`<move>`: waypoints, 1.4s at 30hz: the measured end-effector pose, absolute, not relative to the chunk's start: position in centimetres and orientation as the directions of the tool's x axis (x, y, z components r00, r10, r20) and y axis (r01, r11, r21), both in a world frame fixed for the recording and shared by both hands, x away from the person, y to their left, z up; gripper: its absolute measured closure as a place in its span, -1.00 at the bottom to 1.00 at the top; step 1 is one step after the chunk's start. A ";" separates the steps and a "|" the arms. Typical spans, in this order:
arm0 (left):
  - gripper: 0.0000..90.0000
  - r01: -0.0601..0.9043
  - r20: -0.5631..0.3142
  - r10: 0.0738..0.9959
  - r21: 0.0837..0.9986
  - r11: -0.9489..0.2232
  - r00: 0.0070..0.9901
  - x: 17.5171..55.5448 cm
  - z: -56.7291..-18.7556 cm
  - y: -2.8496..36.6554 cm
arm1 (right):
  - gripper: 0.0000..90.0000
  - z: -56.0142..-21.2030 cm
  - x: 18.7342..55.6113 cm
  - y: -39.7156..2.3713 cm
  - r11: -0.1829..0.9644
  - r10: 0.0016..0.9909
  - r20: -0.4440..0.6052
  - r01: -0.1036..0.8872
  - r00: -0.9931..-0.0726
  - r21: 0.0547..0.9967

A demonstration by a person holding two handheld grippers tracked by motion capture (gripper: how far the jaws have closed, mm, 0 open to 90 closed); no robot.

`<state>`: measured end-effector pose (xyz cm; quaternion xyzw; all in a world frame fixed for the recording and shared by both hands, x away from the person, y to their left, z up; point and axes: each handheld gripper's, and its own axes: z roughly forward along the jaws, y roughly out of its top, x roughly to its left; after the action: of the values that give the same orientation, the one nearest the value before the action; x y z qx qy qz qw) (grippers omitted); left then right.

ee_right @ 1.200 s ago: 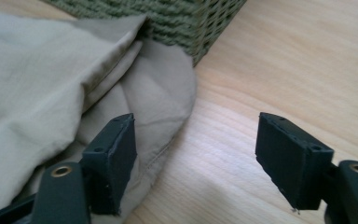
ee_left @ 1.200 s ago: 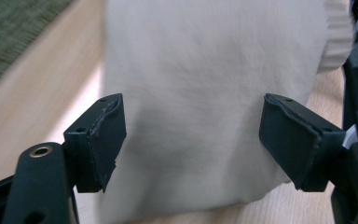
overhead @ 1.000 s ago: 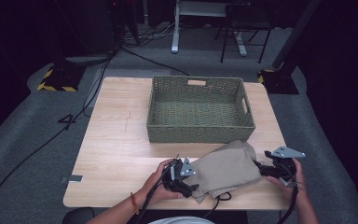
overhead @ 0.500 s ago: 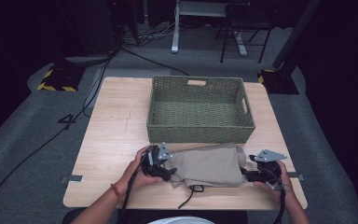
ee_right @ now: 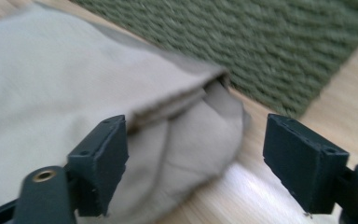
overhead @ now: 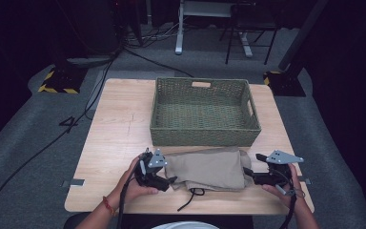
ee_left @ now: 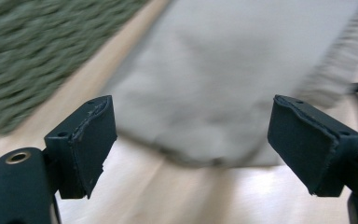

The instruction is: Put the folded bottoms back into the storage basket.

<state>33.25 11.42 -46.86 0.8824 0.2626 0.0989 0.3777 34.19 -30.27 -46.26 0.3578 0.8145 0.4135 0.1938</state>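
A folded beige cloth point(overhead: 209, 168) lies flat on the wooden table point(overhead: 114, 138), just in front of a green woven basket point(overhead: 202, 136). A black drawstring point(overhead: 193, 195) trails from its near edge. My left gripper point(overhead: 171, 181) sits at the cloth's left end, open; in the left gripper view the cloth point(ee_left: 223, 79) lies just ahead of the wide-apart jaws point(ee_left: 191, 126). My right gripper point(overhead: 247, 175) is at the cloth's right end. Its jaws point(ee_right: 196, 140) have just been opening, and the cloth's end point(ee_right: 74, 79) lies loose between them, not pinched.
The basket is empty and takes up the far middle of the table. Its woven wall point(ee_left: 37, 51) point(ee_right: 270, 51) runs close behind the cloth. Bare wood lies left of the basket. Cables and stand legs are on the floor beyond the table.
The cloth went from a slanted, bunched heap to a flat strip stretched sideways. My left gripper moved left with its end, then both grippers let go and now stand open at the ends.
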 end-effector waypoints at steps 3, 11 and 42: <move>-0.64 0.368 -0.034 0.488 0.703 -0.609 0.872 32.4 -47.3 9.7 | -0.56 -45.6 34.1 -29.4 0.388 0.719 0.006 0.409 -0.695 0.826; -0.65 0.386 -0.054 0.477 0.669 -0.635 0.877 33.2 -48.8 8.5 | -0.65 -46.6 35.4 -26.5 0.398 0.714 0.030 0.441 -0.699 0.804; -0.65 0.415 -0.012 0.534 0.642 -0.644 0.846 35.1 -49.2 11.7 | -0.99 -49.8 39.9 -25.7 0.471 0.728 0.077 0.579 -0.681 0.665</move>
<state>35.07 11.73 -49.21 0.9022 0.2631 0.0896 0.3299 39.92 -25.69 -49.79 0.3843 0.8507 0.3417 0.1089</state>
